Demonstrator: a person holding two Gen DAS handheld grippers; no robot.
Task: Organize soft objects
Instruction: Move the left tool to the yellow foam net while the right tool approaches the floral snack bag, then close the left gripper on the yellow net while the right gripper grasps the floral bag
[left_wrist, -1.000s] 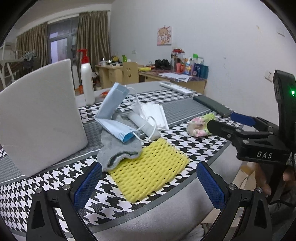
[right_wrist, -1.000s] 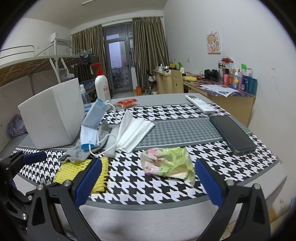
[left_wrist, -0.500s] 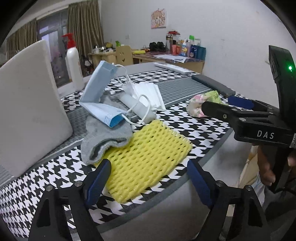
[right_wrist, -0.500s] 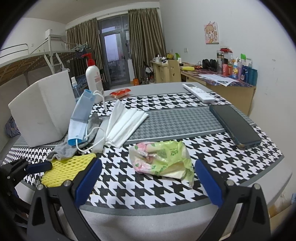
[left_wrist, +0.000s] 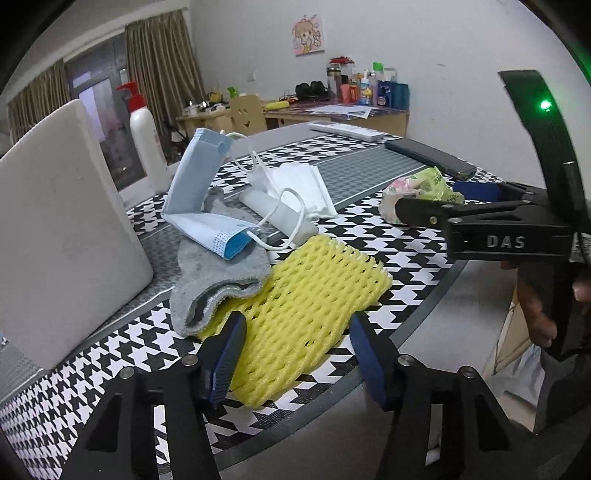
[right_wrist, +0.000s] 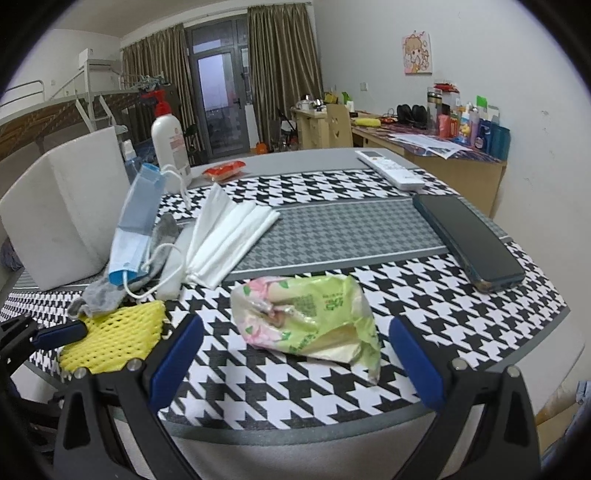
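Observation:
A yellow foam net (left_wrist: 310, 302) lies at the table's near edge, partly under a grey sock (left_wrist: 218, 273). My left gripper (left_wrist: 297, 354) is low over the net's near end. Its jaws are closing with the net between them, and the pads (left_wrist: 225, 350) do not squeeze it. A blue face mask (left_wrist: 199, 199) and a stack of white masks (left_wrist: 303, 184) lie behind the sock. A green tissue pack (right_wrist: 306, 321) lies just ahead of my right gripper (right_wrist: 295, 360), which stands wide open with its pads clear of the pack. That right gripper (left_wrist: 443, 201) shows beside the pack in the left wrist view.
A white foam box (left_wrist: 62, 229) stands at the left, with a pump bottle (left_wrist: 146, 140) behind it. A dark phone (right_wrist: 469, 240) and a white remote (right_wrist: 391, 170) lie on the right of the houndstooth table (right_wrist: 332, 229). A hand (left_wrist: 535, 314) holds the right gripper's handle.
My left gripper's jaws have narrowed a good deal and sunk closer to the yellow net. My right gripper has come in nearer to the tissue pack, still wide open.

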